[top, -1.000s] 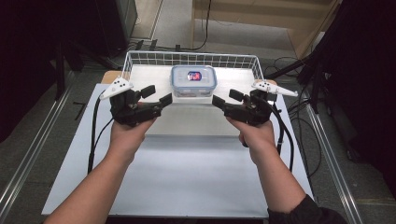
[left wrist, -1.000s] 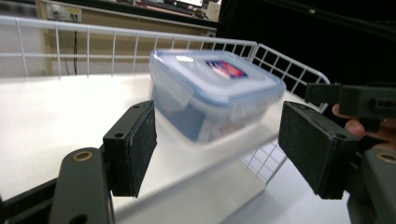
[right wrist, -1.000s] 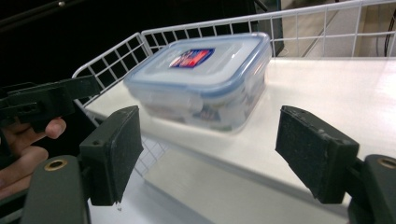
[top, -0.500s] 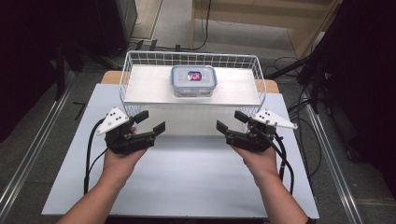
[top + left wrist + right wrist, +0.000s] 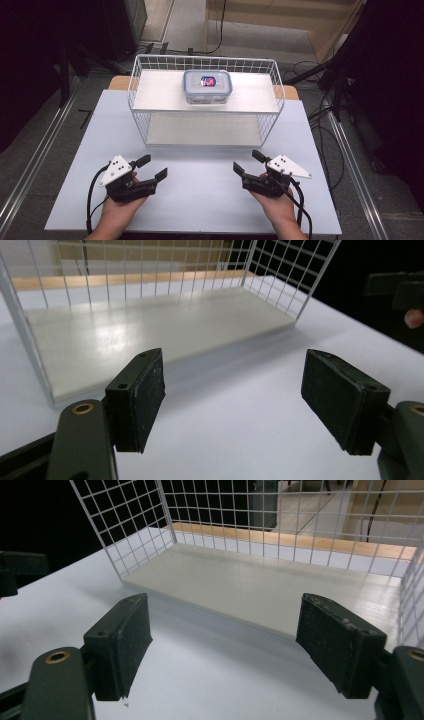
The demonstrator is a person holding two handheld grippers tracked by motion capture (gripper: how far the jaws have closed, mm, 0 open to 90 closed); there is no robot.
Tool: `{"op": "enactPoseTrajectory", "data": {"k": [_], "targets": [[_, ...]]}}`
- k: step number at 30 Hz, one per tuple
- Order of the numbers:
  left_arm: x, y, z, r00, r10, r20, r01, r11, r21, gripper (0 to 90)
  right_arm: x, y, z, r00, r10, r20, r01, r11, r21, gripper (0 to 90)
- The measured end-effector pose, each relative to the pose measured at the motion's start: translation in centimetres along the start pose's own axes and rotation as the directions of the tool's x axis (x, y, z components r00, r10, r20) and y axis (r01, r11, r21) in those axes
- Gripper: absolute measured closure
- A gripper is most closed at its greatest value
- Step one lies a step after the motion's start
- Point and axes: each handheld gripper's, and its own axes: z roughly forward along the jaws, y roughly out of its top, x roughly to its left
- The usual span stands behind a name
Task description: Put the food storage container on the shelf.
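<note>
two tongs sit low over the near part of the pale tabletop (image 5: 200, 200), each held in one hand, well apart from one another. the left tongs (image 5: 151, 168) point toward the wire rack (image 5: 141, 107) with the jaws spread and nothing between them; in the left gripper view the two black pads (image 5: 140, 400) stand wide with only bare tabletop in the gap, and they have just been opening a little further. the right tongs (image 5: 248, 162) mirror them on the other side, jaws likewise apart and holding nothing, the pads (image 5: 340, 642) in the right gripper view framing the rack's lower board (image 5: 260, 590). the white wire rack stands at the far middle of the tabletop, with a lower board and an upper shelf (image 5: 160, 97). on that upper shelf, near its middle, rests a clear lidded container (image 5: 207, 86) with a blue rim and something red and blue inside. both tongs are well short of the rack and far from the container.
</note>
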Motion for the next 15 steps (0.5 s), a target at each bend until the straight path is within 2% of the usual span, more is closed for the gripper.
{"op": "enactPoseTrajectory", "data": {"k": [2,4,5,8,15], "targets": [[0.1,-1.3,-0.2,0.9999,-0.003,-0.011,0.003,1.0,0.005,25.4,0.0,-1.0,-0.5,0.9999,-0.012,0.008,0.012,0.9999,-0.008,22.2],[0.3,-1.6,0.3,0.9999,-0.009,0.007,0.009,0.9977,0.067,24.3,0.1,-1.7,-0.8,0.9991,-0.037,0.019,0.037,0.9993,0.009,22.0],[0.4,-1.6,0.4,1.0,-0.001,0.002,0.001,0.9975,0.071,23.1,0.0,-2.0,-0.8,0.9988,-0.045,0.021,0.045,0.9989,0.015,22.1],[0.4,-1.7,0.9,0.9997,-0.025,0.005,0.025,0.9971,0.071,23.3,-0.2,-2.5,-0.7,0.9993,-0.028,0.025,0.027,0.9994,0.022,22.2],[0.3,-2.0,1.1,0.9997,-0.022,0.013,0.021,0.9959,0.088,23.1,-0.3,-2.8,-0.3,0.9997,-0.022,0.012,0.021,0.999,0.039,22.2]]}}
